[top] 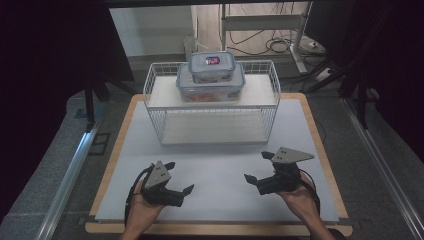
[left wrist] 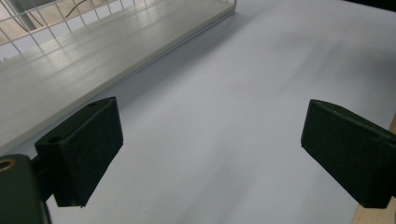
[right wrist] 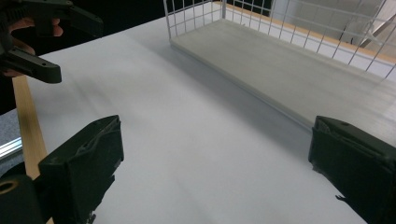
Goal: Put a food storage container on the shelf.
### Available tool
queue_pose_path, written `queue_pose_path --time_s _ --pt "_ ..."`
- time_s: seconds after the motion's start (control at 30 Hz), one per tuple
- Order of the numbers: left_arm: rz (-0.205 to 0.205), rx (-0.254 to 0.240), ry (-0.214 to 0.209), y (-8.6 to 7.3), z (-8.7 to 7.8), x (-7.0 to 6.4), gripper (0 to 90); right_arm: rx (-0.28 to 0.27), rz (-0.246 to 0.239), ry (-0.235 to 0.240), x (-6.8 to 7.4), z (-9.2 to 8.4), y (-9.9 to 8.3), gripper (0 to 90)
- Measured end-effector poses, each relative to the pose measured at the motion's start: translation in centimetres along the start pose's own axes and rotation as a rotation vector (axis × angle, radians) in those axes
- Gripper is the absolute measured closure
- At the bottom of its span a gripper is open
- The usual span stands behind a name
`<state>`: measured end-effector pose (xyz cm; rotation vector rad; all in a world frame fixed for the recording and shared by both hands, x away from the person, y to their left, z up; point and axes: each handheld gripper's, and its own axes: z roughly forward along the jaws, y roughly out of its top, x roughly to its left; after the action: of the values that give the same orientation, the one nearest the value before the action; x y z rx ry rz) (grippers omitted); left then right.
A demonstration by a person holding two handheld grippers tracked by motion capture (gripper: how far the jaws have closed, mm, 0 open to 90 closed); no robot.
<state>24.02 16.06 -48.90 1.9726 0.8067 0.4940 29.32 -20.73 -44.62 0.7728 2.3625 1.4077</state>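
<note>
You stood at a wooden table (top: pixel 320 145) covered by a pale grey mat (top: pixel 220 165), with dark floor and cables beyond it. At the far half of the mat sat a white wire rack (top: pixel 212 102) with two shelves, open toward you. Its lower shelf (top: pixel 212 129) lay bare. On its upper shelf (top: pixel 165 92) stood a large clear food container (top: pixel 210 85) with a blue-edged lid, something orange showing through its wall. A smaller clear container (top: pixel 212 66) of the same kind was stacked on top of it, touching its lid, with a small red and blue label on its own lid. Both containers sat toward the middle of the upper shelf, well apart from your hands.

Your left hand (top: pixel 145 202) held the left gripper (top: pixel 180 177) over the near left part of the mat, pointing to the right and a little forward. Its jaws were spread wide and held nothing; in the left gripper view only bare mat lay between them, with the rack's lower shelf beyond.

Your right hand (top: pixel 297 197) held the right gripper (top: pixel 257 167) over the near right part of the mat, pointing left toward the other gripper. Its jaws were also spread wide with nothing between them. In the right gripper view the rack's lower shelf lay ahead on the right, and the left gripper showed at the upper left corner.

The two grippers faced each other across a bare stretch of mat, near one another but apart.
</note>
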Motion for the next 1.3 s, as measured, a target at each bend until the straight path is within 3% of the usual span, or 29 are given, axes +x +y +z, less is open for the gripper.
queue_pose_path --time_s 0.27,0.63,0.97,1.3 --pt "-0.003 0.030 0.008 -1.3 -0.1 -0.2 5.3 0.043 -0.037 -0.038 0.2 0.1 -1.7 3.0" --pt "-0.018 0.079 0.023 -3.0 -1.1 -0.4 4.8 0.090 -0.036 -0.057 0.5 -0.4 -3.9 3.0" --pt "-0.071 0.114 0.018 -4.7 -1.6 -0.4 4.2 0.144 -0.003 -0.076 0.4 -0.5 -5.8 3.0" --pt "-0.092 0.168 0.027 -5.5 -1.4 -0.2 3.9 0.209 0.031 -0.087 0.0 -0.6 -7.3 3.0"
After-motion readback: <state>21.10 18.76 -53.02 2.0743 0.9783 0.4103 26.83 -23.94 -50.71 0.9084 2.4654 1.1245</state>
